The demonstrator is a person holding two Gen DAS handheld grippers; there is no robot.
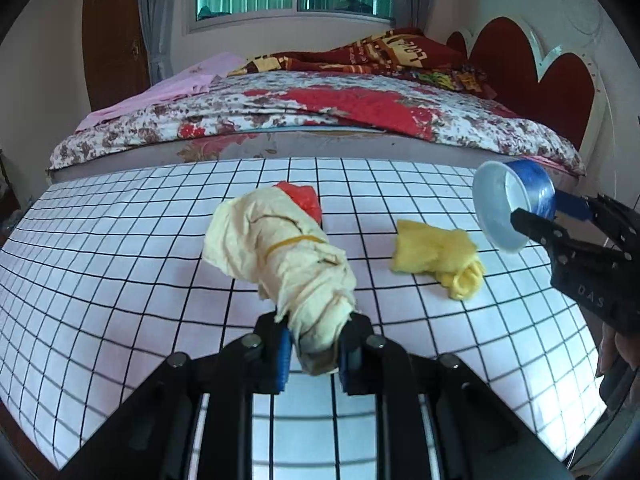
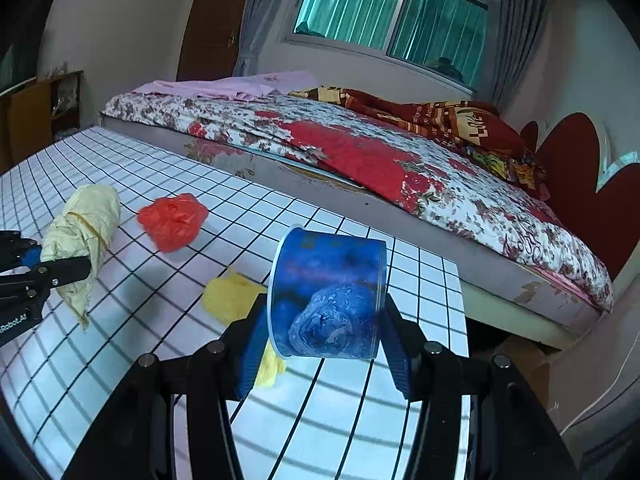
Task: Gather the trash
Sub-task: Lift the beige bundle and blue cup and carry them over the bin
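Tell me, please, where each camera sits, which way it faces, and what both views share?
Left wrist: on the left gripper, looking across the checked table toward the bed; its fingers clamp a cream bundle; right gripper at right.
Right wrist: on the right gripper, facing the bed; fingers clamp a blue cup.
Shared: bundle, cup, yellow wad, red wad.

Cream paper bundle point(image 1: 276, 256), blue cup point(image 2: 326, 296), yellow wad point(image 1: 438, 258), perhaps-plastic red wad point(image 2: 173, 220), black-gridded white tablecloth point(image 1: 120, 240)
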